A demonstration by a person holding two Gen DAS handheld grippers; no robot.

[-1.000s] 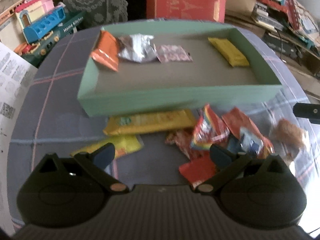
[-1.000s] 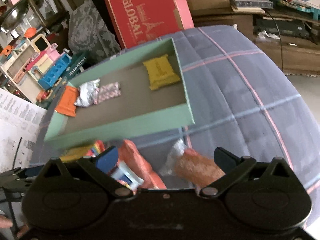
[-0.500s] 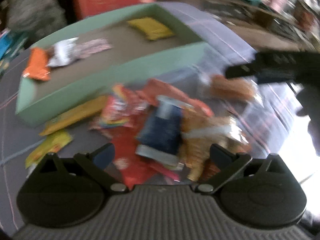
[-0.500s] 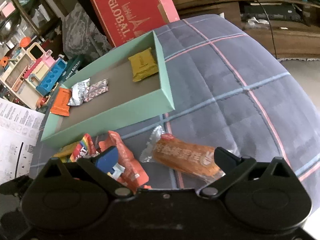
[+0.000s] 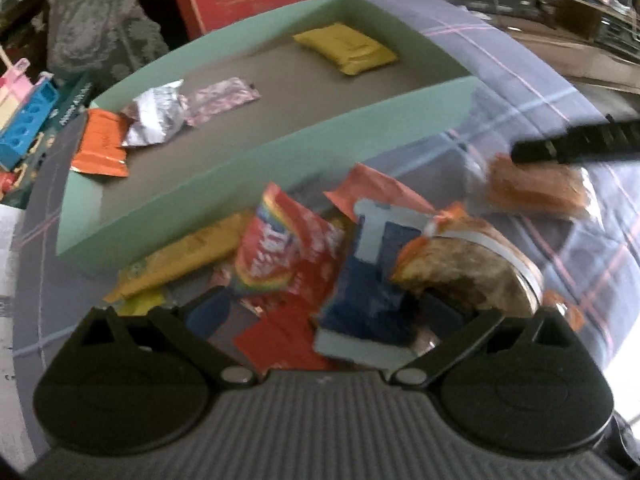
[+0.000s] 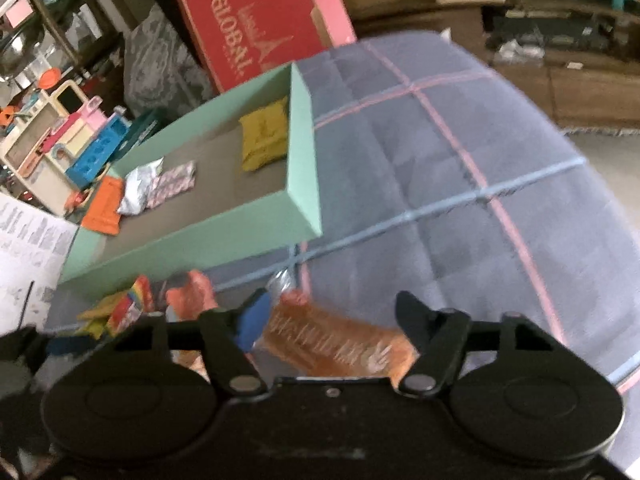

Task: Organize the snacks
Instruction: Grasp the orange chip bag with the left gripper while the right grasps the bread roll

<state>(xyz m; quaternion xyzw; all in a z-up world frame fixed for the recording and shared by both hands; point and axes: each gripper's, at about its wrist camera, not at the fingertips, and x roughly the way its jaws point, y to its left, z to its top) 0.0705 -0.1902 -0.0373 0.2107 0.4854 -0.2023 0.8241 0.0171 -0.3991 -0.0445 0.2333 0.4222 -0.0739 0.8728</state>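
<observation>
Right tongs closing around the orange clear-wrapped bar, bar lying crosswise between the two jaws, long axis running from one finger to the other, one end near the blue pad. Pads not pressing yet, as far as can be told; some blur there. Seen from the left wrist, same bar just off the near right corner of the green tray, with a dark finger of the right tongs over its far edge. So clearly the right hand's pickup, the left well apart from it.

Left tongs released, spread wide, hovering low over the loose pile just in front of the green tray's near wall: rainbow-striped red packet, blue packet, round brown pastry in clear wrap, long yellow bar hard against the tray wall. Nothing gripped.

Inside the green tray: yellow packet at the far right end; orange packet, silver wrapper and pink patterned sachet bunched at the left end.

Underneath, soft grey-blue plaid cover, more cushion or bed than desk, likely to give under pressure. Beyond the tray, red carton, toy kitchen set, cluttered shelves.
</observation>
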